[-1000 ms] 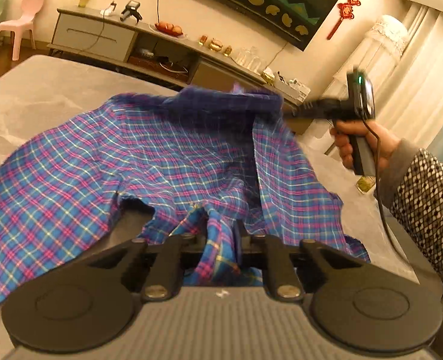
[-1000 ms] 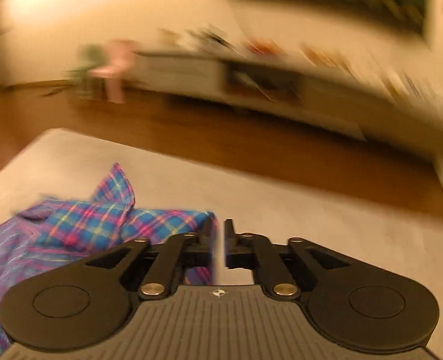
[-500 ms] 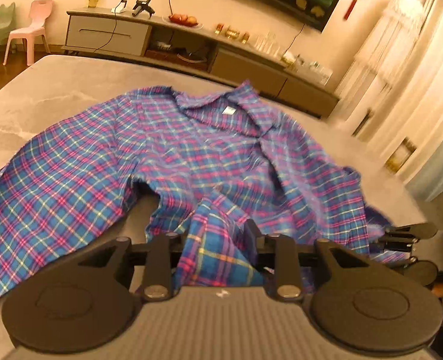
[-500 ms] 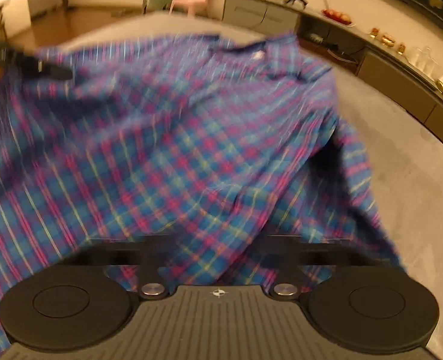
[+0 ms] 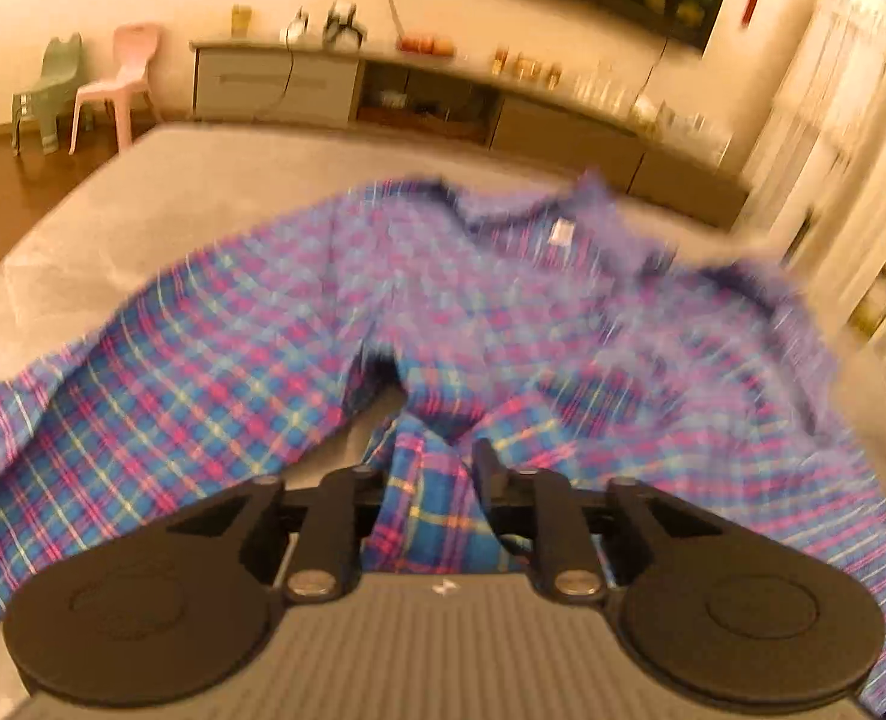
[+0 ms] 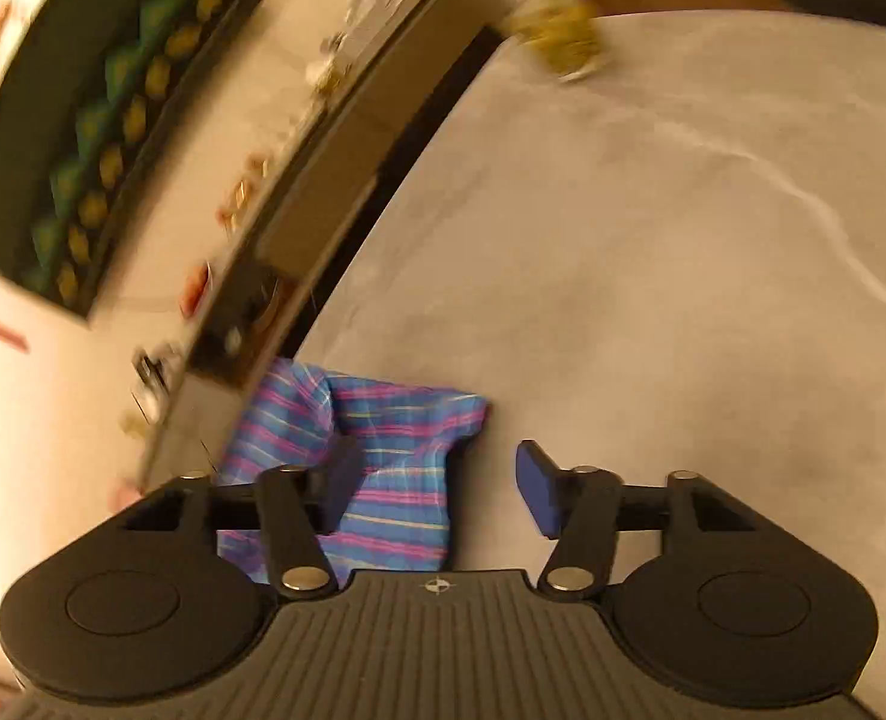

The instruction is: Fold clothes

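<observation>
A blue, pink and yellow plaid shirt (image 5: 503, 312) lies spread on the grey marbled table (image 5: 203, 180), its collar and white label at the far side. My left gripper (image 5: 431, 462) is shut on a bunched fold of the shirt's near hem. In the right wrist view, which is rolled sideways, a corner of the shirt (image 6: 395, 420) lies on the table (image 6: 683, 240). My right gripper (image 6: 437, 456) is opening, its jaws wide apart. The cloth lies against its left finger (image 6: 341, 474) and is not pinched.
A long low sideboard (image 5: 443, 102) with small items on top runs along the far wall. A pink chair (image 5: 122, 78) and a green chair (image 5: 53, 84) stand at the far left. Pale curtains (image 5: 833, 120) hang on the right. Bare table shows right of the shirt corner.
The collar end, held up by the right gripper a second ago, now lies flat. The right gripper swung to a shirt corner, rolled sideways and opened. The left gripper kept its hold.
</observation>
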